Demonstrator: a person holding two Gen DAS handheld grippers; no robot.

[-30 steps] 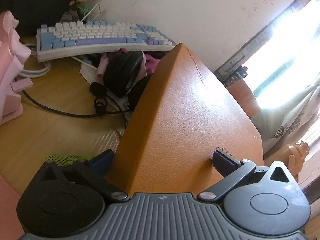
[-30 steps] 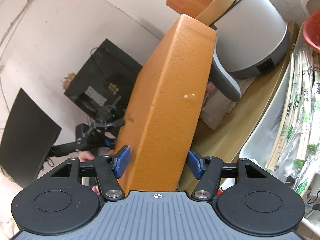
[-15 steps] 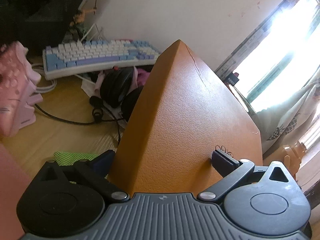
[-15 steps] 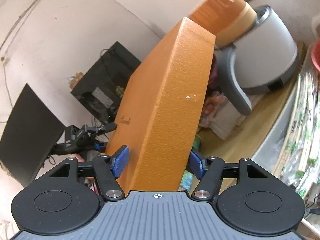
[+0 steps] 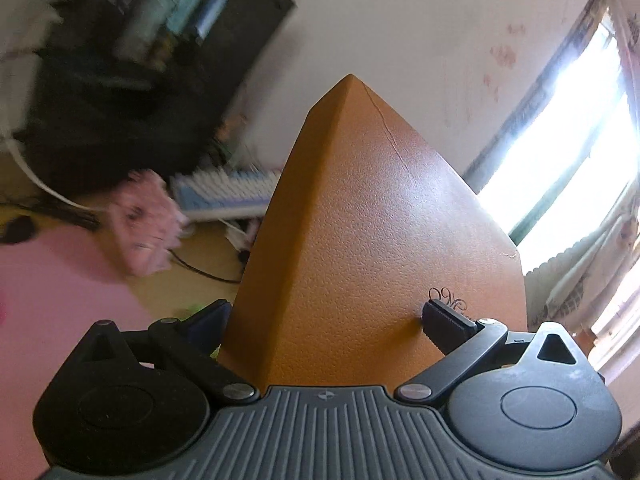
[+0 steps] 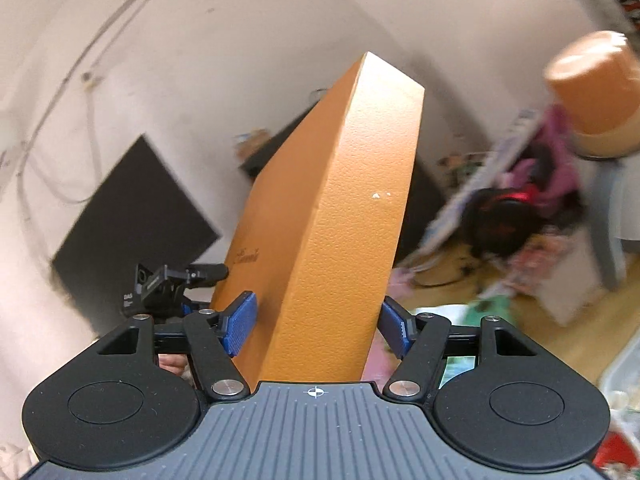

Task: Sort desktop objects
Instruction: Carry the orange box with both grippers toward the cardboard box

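A large orange textured box (image 5: 360, 240) fills the middle of both wrist views and is lifted off the desk. My left gripper (image 5: 326, 320) is shut on one end of it, pads pressed on both faces. My right gripper (image 6: 320, 322) is shut on the other end of the orange box (image 6: 344, 240), blue pads on its sides. My left gripper also shows in the right wrist view (image 6: 176, 280), clamped on the far end. The box hides the desk straight ahead.
In the left wrist view: a blue-white keyboard (image 5: 228, 194), a pink object (image 5: 144, 224), a pink mat (image 5: 60, 280), a dark monitor (image 5: 120, 80) and a bright window (image 5: 568, 152). In the right wrist view: an orange cylinder (image 6: 592, 92), black headphones (image 6: 500, 224) and clutter.
Both grippers have raised and swung the orange box; the desk objects have dropped and shifted in view, and the background is motion-blurred. The grip on the box is unchanged.
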